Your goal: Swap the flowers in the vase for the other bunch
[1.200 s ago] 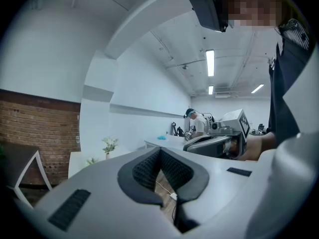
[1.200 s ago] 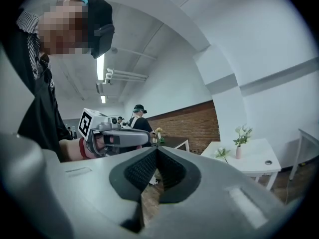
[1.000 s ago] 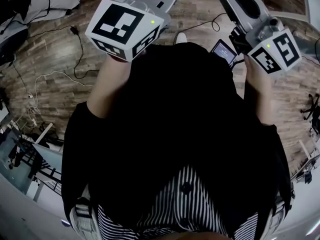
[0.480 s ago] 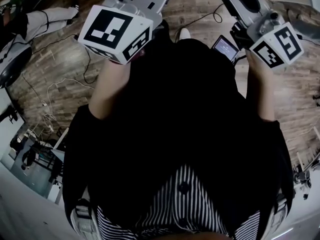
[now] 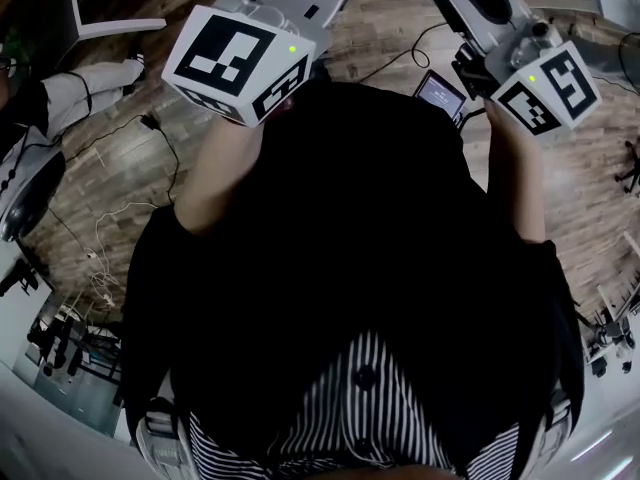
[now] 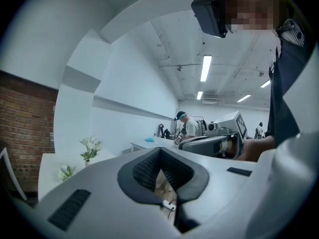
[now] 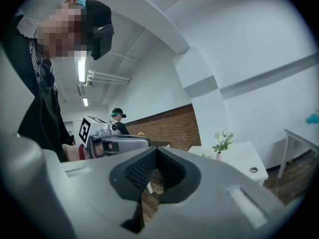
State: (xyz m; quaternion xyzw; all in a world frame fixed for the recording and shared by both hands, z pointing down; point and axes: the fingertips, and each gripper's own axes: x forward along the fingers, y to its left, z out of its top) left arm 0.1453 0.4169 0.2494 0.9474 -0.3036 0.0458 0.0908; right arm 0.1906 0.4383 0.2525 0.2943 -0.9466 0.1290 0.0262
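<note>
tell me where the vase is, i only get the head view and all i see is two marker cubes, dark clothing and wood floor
observer: The right gripper view shows a small vase of white flowers standing on a white table against the far wall, well ahead of the right gripper.
operator: are both grippers empty
observer: Yes. The right gripper and the left gripper each show, in their own views, jaws together with nothing between them.
operator: any sign of the other bunch
observer: The left gripper view shows a second leafy bunch lower than the vase and to its left; I cannot tell what it rests on.
</note>
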